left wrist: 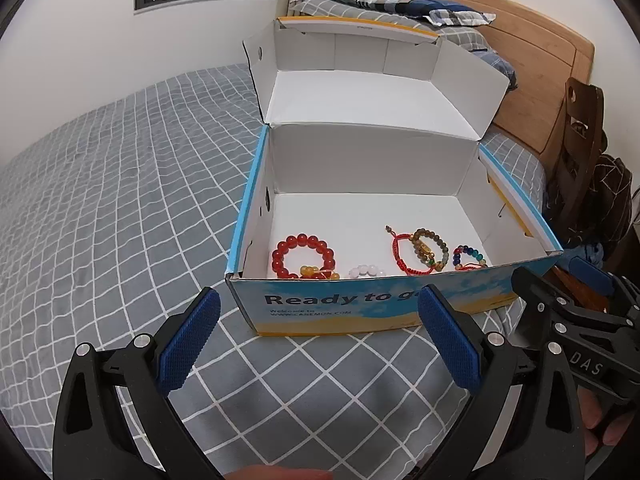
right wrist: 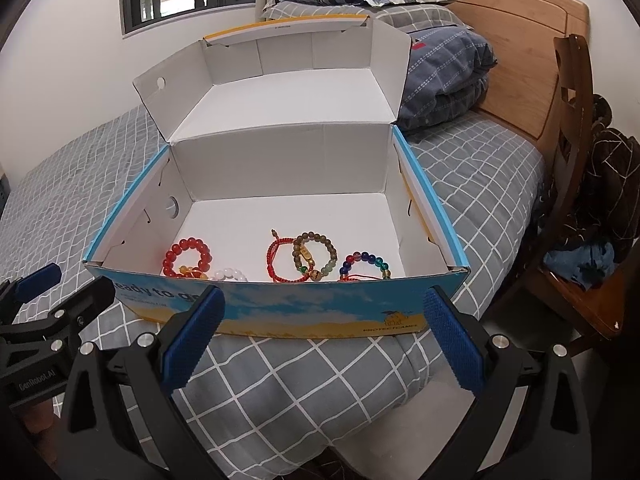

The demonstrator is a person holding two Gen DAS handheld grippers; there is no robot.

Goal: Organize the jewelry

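Observation:
An open cardboard box (left wrist: 360, 308) (right wrist: 304, 316) stands on the bed, lid up. Inside lie several bracelets: red beads (left wrist: 301, 256) (right wrist: 188, 257), white beads (left wrist: 366, 271) (right wrist: 229, 275), a red cord (left wrist: 402, 254) (right wrist: 280, 258), brown beads (left wrist: 430, 250) (right wrist: 314, 256) and multicoloured beads (left wrist: 469, 258) (right wrist: 366, 266). My left gripper (left wrist: 318, 340) is open and empty just before the box's front wall. My right gripper (right wrist: 324, 340) is open and empty, also in front of the box. Each gripper shows at the edge of the other's view (left wrist: 576, 312) (right wrist: 52, 300).
The bed has a grey checked cover (left wrist: 120, 200) (right wrist: 480, 184). Pillows and a folded quilt (right wrist: 444, 80) lie by the wooden headboard (left wrist: 532, 40). A wooden chair with dark clothes (right wrist: 580, 200) stands to the right of the bed.

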